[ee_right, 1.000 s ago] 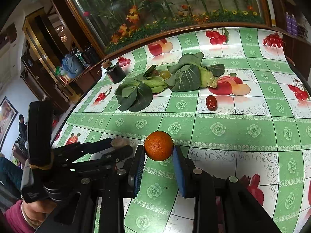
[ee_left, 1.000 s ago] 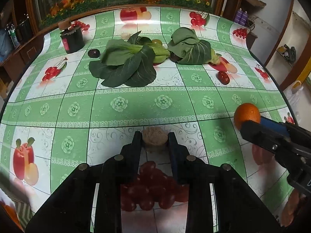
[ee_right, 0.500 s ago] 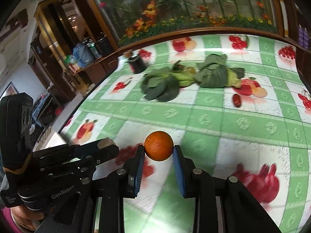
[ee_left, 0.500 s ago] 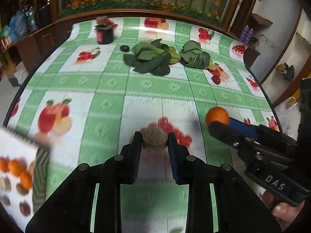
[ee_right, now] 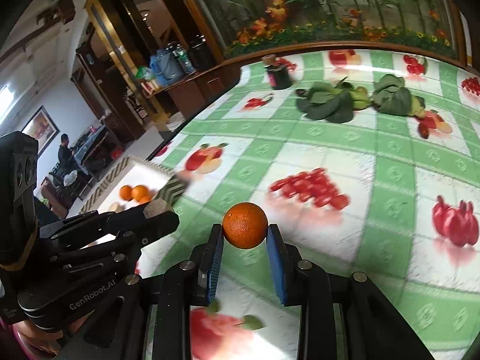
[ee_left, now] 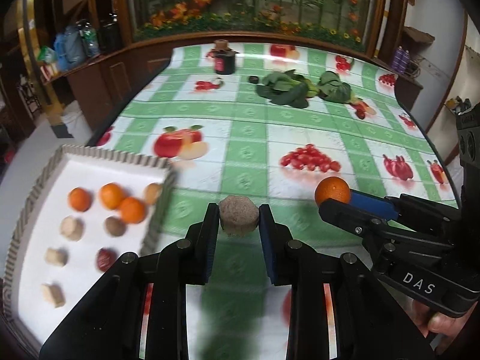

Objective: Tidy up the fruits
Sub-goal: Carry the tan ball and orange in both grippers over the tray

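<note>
The white tray (ee_left: 90, 153) of sorted fruit sits down to the left of both tongs, nearer the left tongs (ee_left: 239, 220), which squeeze a brown fuzzy fruit (ee_left: 238, 216), while the right tongs (ee_right: 245, 238) pinch an orange (ee_right: 245, 225) farther away above the tabletop (ee_left: 300, 138).

A tray (ee_left: 99, 154) sits at the near left corner of the table (ee_left: 249, 138), holding small fruits (ee_left: 112, 195) in loose rows. To its right, above the cloth, the left gripper (ee_left: 239, 217) holds a brown fruit (ee_left: 238, 216); further right the right gripper (ee_right: 244, 234) holds an orange (ee_right: 245, 225). Far back lie two heaps of leafy greens (ee_left: 285, 88) side by side, with a jar (ee_left: 225, 60) behind them to the left and a small date (ee_right: 423, 130) just right of them.
</note>
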`<state>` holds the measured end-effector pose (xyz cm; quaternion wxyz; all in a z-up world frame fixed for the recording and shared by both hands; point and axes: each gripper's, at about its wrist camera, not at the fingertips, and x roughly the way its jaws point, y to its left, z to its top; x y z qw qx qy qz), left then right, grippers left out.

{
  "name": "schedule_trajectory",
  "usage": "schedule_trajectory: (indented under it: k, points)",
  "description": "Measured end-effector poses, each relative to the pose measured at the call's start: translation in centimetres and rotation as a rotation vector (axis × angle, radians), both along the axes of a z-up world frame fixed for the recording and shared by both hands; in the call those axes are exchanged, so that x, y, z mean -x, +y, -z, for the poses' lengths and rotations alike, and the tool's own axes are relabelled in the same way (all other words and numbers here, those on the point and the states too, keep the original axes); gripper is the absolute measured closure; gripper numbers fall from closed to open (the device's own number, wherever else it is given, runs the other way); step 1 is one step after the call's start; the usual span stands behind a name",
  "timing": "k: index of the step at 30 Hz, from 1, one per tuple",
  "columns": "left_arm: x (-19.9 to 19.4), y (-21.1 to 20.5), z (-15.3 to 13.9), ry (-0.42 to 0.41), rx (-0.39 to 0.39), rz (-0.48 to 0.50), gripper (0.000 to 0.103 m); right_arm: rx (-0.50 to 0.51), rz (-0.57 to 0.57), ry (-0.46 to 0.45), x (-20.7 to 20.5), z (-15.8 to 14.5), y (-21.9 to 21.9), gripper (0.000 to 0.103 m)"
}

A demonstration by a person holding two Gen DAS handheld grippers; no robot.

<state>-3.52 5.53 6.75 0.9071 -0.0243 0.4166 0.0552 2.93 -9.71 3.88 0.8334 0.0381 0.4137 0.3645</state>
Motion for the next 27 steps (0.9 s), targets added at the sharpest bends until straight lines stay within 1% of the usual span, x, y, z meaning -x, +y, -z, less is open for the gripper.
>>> schedule_trajectory:
  k: [8, 15, 20, 25, 27]
  points:
    - [3.4, 3.1, -0.4, -0.034, -0.042, -0.075, 0.077, 0.019, -0.071, -0.009, 2.7, -0.2, 3.8, 0.074]
    - [5.4, 5.9, -0.4, -0.041, -0.046, -0.134, 0.077, 0.037, -0.127, -0.025, 4.3, -0.7, 6.8, 0.074]
    - [6.7, 7.9, -0.5, -0.042, -0.023, -0.156, 0.077, 0.052, -0.163, -0.035, 5.3, -0.9, 9.0, 0.074]
    - [8.0, 10.7, -0.7, -0.026, 0.041, -0.180, 0.077, 0.063, -0.203, -0.042, 6.0, -1.2, 11.1, 0.074]
    - [8.5, 11.9, -0.8, -0.024, 0.048, -0.201, 0.077, 0.067, -0.221, -0.046, 6.4, -1.3, 12.0, 0.074]
